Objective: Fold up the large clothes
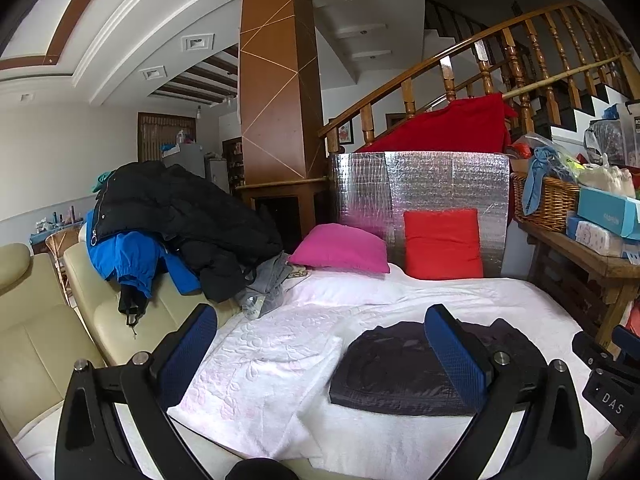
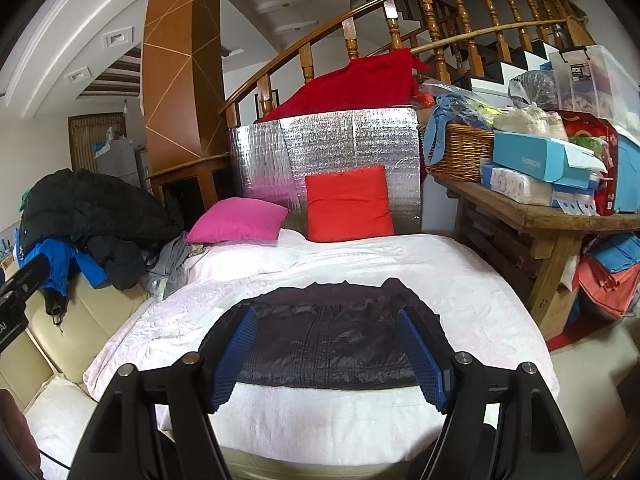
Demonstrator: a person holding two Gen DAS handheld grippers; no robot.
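Note:
A dark quilted garment (image 1: 404,372) lies folded into a flat rectangle on the white bedspread (image 1: 272,360). It also shows in the right wrist view (image 2: 328,340). My left gripper (image 1: 324,352) is open and empty, held above the bed to the left of the garment. My right gripper (image 2: 328,356) is open and empty, held just above the garment's near edge. A pile of black and blue jackets (image 1: 176,216) lies on the beige sofa (image 1: 44,336) at the left; the pile also shows in the right wrist view (image 2: 88,220).
A pink pillow (image 1: 340,248) and a red pillow (image 1: 442,244) lean against a silver foil board (image 1: 420,184) at the bed's head. A wooden table (image 2: 532,216) with a wicker basket (image 2: 460,152) and boxes stands at the right. A stair railing (image 2: 400,4) runs behind.

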